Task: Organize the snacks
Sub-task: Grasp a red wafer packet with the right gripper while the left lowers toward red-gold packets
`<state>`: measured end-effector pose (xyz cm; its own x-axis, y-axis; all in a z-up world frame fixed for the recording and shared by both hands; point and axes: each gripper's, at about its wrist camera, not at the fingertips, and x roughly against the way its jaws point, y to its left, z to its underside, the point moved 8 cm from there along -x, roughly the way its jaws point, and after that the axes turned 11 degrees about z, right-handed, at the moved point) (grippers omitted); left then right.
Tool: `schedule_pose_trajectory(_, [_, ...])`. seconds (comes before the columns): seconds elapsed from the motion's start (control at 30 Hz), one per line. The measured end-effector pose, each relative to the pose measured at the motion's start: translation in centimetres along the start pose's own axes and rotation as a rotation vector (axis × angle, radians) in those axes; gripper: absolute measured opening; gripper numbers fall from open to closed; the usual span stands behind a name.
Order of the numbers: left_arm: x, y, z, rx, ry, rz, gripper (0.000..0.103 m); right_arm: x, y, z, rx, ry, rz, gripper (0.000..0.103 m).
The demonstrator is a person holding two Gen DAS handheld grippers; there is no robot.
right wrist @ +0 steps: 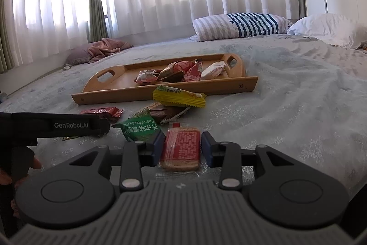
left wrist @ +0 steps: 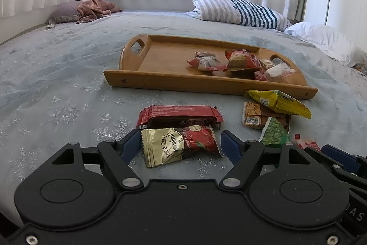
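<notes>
A gold-and-red cherry candy pack [left wrist: 181, 146] lies on the bed between the fingers of my left gripper [left wrist: 180, 141], which is open with a gap at its right pad. Just beyond it lies a dark red bar [left wrist: 179, 115]. My right gripper [right wrist: 182, 141] is open around a red biscuit packet [right wrist: 181, 148] lying flat, pads close beside it. A green wasabi-peas bag [right wrist: 140, 128], a brown cracker pack [left wrist: 252, 115] and a yellow pack [right wrist: 179, 97] lie in front of the wooden tray [right wrist: 160, 93], which holds several wrapped snacks.
The tray [left wrist: 206, 84] rests mid-bed on a pale blue snowflake cover. A striped pillow [left wrist: 240, 10] and a white pillow [left wrist: 325, 38] lie at the back right, a pink cloth [left wrist: 96, 8] at the back left. The left gripper's body [right wrist: 80, 125] and a hand [right wrist: 34, 162] fill the right view's left edge.
</notes>
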<state>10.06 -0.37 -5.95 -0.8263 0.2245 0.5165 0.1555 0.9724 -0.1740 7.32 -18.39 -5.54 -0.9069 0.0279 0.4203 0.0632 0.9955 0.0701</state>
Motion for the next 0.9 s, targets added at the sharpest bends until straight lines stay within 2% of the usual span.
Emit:
schedule_pose_trajectory(0.07, [0.0, 0.0, 0.0, 0.0, 0.001, 0.003, 0.074, -0.2, 0.0, 0.0, 0.0, 0.0, 0.003, 0.055])
schedule_pose_trajectory(0.17, [0.0, -0.1, 0.0, -0.001, 0.001, 0.001, 0.069, -0.3, 0.1, 0.0, 0.003, 0.001, 0.005, 0.056])
schedule_pose_trajectory(0.6, [0.4, -1.1, 0.1, -0.027, 0.005, 0.039, 0.064, -0.7, 0.5, 0.1, 0.05, -0.002, 0.017, 0.056])
schedule_pose_trajectory(0.7, [0.7, -1.6, 0.0, -0.036, 0.003, 0.049, 0.059, -0.7, 0.7, 0.1, 0.069, 0.0, 0.006, 0.05])
schedule_pose_trajectory(0.73, [0.7, -1.7, 0.0, -0.039, 0.003, 0.051, 0.058, -0.7, 0.8, 0.1, 0.074, 0.001, 0.004, 0.044])
schedule_pose_trajectory(0.9, [0.8, -2.0, -0.1, -0.036, 0.004, 0.06, 0.055, -0.6, 0.8, 0.1, 0.085, 0.003, -0.005, 0.043])
